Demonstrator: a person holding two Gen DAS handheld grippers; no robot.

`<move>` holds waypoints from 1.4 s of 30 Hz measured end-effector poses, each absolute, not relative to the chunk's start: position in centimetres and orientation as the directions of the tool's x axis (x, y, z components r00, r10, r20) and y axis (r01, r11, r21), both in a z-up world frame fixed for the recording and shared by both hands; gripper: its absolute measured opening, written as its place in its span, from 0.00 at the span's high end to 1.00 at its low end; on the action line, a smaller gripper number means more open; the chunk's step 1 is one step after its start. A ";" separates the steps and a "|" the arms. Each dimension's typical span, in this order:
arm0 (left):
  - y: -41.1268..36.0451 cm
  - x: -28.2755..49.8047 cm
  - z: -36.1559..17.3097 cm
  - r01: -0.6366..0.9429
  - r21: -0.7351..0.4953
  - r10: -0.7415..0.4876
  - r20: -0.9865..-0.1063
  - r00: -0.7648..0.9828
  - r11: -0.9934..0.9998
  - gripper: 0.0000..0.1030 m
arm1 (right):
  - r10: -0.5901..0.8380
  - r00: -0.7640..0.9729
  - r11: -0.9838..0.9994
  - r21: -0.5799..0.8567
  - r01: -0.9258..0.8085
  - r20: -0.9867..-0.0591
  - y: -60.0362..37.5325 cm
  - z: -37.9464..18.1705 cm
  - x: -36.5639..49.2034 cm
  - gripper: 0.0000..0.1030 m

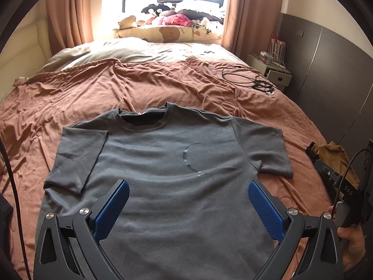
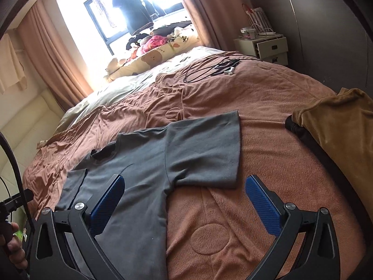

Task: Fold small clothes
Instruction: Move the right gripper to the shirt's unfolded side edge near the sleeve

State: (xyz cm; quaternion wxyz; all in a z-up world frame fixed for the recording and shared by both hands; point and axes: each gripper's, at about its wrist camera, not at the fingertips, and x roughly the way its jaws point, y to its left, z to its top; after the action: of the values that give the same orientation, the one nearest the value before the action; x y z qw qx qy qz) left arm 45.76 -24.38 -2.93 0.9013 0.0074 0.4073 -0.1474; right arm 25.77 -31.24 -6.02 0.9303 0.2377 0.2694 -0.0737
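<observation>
A grey T-shirt [image 1: 167, 163] lies flat on the bed [image 1: 70, 98], collar away from both grippers — the left gripper [image 1: 188, 207] over its body, the right gripper [image 2: 184, 207] nearer its sleeve [image 2: 205, 144]; both gape empty.

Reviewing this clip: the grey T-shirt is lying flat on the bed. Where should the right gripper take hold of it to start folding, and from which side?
Probably the hem of the sleeve nearest the open right gripper, approached from the shirt's outer side. That sleeve lies flat and spread, its edge free on the blanket, so one finger could slide under. The T-shirt is face up and unfolded.
</observation>
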 end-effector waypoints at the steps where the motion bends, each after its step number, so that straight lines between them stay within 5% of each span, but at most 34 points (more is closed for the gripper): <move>1: -24.4 46.4 -3.2 0.266 -0.120 -0.265 -0.738 0.621 0.957 0.02 | -0.011 0.843 0.869 0.412 0.275 -0.538 -31.6 -6.2 26.2 0.00; 8: -26.4 50.1 -6.4 0.260 -0.134 -0.264 -0.775 0.574 0.956 0.17 | 0.009 0.824 0.740 0.557 0.376 -0.567 -35.5 -10.4 28.4 0.02; 13: -27.8 52.0 -8.5 0.271 -0.183 -0.309 -0.774 0.553 0.945 0.24 | 0.095 0.811 0.669 0.640 0.377 -0.577 -36.2 -11.5 30.2 0.23; 20: -29.1 54.0 -11.3 0.279 -0.206 -0.327 -0.795 0.511 0.938 0.35 | 0.260 0.786 0.560 0.751 0.350 -0.561 -35.7 -14.0 32.7 0.37; 34: -30.3 55.8 -13.0 0.284 -0.201 -0.322 -0.811 0.489 0.938 0.37 | 0.206 0.811 0.432 0.795 0.426 -0.547 -39.1 -16.3 36.2 0.45; 42: -32.4 56.3 -13.3 0.317 -0.195 -0.333 -0.817 0.470 0.928 0.57 | 0.183 0.816 0.437 0.789 0.432 -0.548 -40.2 -16.7 36.9 0.62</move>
State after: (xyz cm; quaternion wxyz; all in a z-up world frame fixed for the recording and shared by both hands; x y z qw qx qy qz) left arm 56.27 -32.42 -13.30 0.8573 -0.0081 0.4786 -0.1896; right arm 36.85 -40.25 -16.67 0.7953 0.5250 0.2930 -0.0783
